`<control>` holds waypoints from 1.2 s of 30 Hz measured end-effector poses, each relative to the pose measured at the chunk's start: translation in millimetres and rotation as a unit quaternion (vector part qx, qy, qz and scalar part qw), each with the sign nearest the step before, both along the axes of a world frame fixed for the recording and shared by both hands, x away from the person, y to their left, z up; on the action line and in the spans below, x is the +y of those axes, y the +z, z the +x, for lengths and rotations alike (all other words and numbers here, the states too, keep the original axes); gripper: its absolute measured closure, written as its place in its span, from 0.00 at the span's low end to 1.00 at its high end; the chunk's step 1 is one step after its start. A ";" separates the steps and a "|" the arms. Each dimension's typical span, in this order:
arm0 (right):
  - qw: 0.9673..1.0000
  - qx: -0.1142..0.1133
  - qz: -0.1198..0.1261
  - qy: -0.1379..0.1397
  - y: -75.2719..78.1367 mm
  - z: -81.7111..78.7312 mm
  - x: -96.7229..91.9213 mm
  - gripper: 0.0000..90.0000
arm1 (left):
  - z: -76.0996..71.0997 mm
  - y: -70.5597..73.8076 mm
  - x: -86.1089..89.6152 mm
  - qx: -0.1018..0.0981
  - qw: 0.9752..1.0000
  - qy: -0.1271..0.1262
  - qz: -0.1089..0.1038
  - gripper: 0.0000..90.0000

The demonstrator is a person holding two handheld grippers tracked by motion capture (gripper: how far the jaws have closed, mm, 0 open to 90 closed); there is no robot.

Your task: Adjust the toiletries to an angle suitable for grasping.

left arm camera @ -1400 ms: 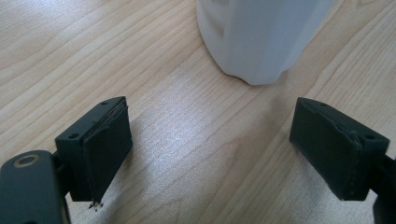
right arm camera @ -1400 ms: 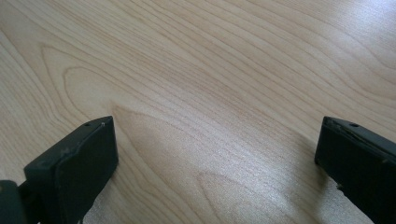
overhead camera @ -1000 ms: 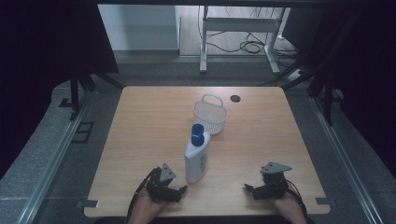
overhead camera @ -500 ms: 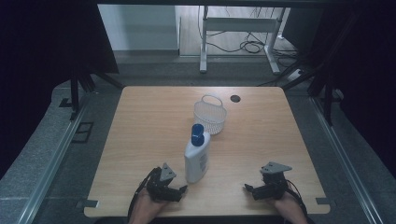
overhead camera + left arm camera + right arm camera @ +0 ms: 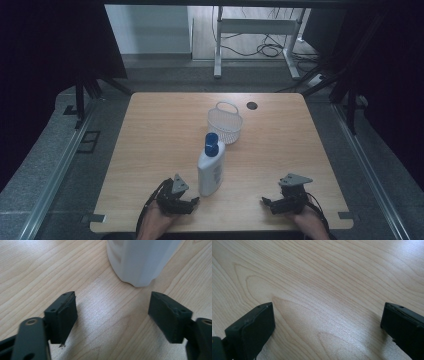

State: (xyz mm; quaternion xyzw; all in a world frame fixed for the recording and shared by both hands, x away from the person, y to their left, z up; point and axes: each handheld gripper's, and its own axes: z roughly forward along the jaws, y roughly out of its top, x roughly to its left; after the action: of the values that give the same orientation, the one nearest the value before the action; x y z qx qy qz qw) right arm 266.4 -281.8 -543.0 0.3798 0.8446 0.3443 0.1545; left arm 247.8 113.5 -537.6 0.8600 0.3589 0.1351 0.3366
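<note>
A: Any readable writing on the white bottle (image 5: 210, 167)?
B: Label's too blurred. It stands near the bench (image 5: 160, 135) front, beside the left gripper (image 5: 193, 202), whose spread fingers (image 5: 62, 312) have just been closing, empty.
A: Right gripper (image 5: 264, 202)?
B: Spread, empty. Nothing shifted; basket (image 5: 225, 125) beyond.

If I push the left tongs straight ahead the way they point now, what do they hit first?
Most likely the white bottle: its base sits just ahead of the left tongs, slightly right of centre. The jaws, which have just been closing a little, stand apart over bare table with nothing between them.
</note>
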 end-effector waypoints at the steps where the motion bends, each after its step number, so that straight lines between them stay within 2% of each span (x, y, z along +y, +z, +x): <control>1: 1.000 0.000 0.000 0.000 0.0 0.0 0.0 0.00 | 0.1 0.6 0.2 0.001 1.000 0.001 0.001 0.31; 5: 1.000 0.000 0.000 0.000 0.0 0.0 0.0 0.00 | 0.3 3.1 1.0 0.004 1.000 -0.001 -0.005 0.34; 10: 1.000 0.000 0.000 0.000 -0.1 0.1 0.1 0.00 | 0.1 7.8 2.7 -0.003 1.000 -0.005 -0.011 0.35; 14: 1.000 0.000 0.000 0.000 -0.1 0.1 0.2 0.00 | 1.3 10.4 5.1 -0.008 1.000 0.000 -0.019 0.39; 16: 1.000 0.000 0.000 0.001 -0.1 0.2 0.2 0.00 | 2.3 11.5 6.5 -0.009 1.000 0.000 -0.023 0.45; 22: 1.000 -0.001 -0.001 0.001 -0.1 0.4 0.4 0.00 | 6.6 12.4 7.5 -0.005 0.999 0.000 -0.033 0.51; 23: 1.000 0.000 -0.001 0.001 0.0 0.4 0.5 0.00 | 8.5 12.3 6.9 -0.002 0.999 0.002 -0.033 0.55; 27: 1.000 0.000 -0.001 0.001 0.0 0.4 0.6 0.00 | 11.2 12.3 6.0 -0.002 0.999 0.003 -0.033 0.61; 33: 1.000 0.000 0.000 0.002 -0.1 0.6 0.7 0.00 | 16.5 12.9 5.7 -0.008 0.999 0.011 -0.033 0.74; 36: 1.000 0.000 0.000 0.001 -0.1 0.6 0.8 0.00 | 19.1 13.0 6.9 -0.010 0.999 0.015 -0.038 0.77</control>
State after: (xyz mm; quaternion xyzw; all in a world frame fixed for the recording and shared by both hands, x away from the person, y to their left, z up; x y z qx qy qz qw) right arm 267.0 -281.0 -543.1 0.3786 0.8451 0.3446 0.1540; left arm 266.9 120.4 -524.5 0.8398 0.3733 0.1350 0.3703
